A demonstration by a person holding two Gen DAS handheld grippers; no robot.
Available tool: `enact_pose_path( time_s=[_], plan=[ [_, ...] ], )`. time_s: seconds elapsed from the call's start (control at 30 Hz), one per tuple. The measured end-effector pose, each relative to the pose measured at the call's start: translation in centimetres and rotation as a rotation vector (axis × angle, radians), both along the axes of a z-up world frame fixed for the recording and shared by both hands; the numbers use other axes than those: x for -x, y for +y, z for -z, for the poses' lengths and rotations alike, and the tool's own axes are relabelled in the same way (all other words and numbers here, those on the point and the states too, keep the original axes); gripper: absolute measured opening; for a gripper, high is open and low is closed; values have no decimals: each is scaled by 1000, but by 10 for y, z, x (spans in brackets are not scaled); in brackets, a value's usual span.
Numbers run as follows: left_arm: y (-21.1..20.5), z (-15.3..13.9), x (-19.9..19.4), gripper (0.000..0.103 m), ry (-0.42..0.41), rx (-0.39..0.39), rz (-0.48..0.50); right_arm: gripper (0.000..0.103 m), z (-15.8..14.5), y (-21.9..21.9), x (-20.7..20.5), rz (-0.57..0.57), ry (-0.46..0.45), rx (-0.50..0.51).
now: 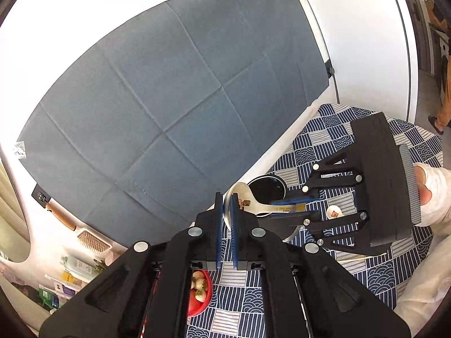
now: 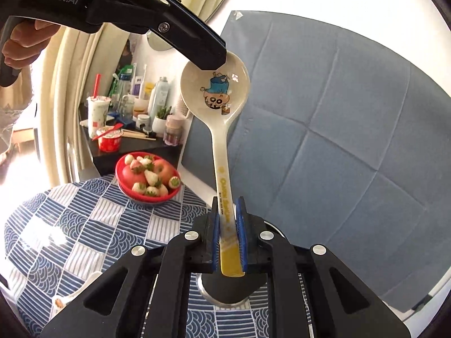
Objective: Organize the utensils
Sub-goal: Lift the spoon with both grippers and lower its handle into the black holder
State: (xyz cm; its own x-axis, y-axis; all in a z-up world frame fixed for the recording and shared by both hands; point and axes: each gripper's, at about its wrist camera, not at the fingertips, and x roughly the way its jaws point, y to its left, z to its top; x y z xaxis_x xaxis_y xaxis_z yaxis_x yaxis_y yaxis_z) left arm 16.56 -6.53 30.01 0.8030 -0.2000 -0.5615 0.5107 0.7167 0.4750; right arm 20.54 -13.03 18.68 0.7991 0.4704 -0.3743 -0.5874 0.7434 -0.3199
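The red bowl (image 2: 148,178) of strawberries and an apple sits on the bench (image 2: 70,225), left of the white cartoon-printed spoon (image 2: 219,107). That spoon is held in the air above the bench, between both tools. The left hand-held gripper (image 2: 210,56) pinches the rim of the spoon's bowl, its jaws closed on it. The right hand-held gripper (image 2: 229,236) clamps the yellow end of the handle. Below the spoon stands a black cup (image 1: 267,190).
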Motion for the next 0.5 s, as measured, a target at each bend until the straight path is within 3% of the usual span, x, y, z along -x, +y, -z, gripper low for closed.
enact_pose_path(
  time_s=[0.17, 0.5],
  plan=[
    [-5, -2, -21, 5, 11, 2, 8, 10, 5, -2, -29, -39, 9, -53],
    [-31, 24, -72, 7, 70, -28, 62, 10, 36, -9, -87, -22, 80, -109]
  ],
)
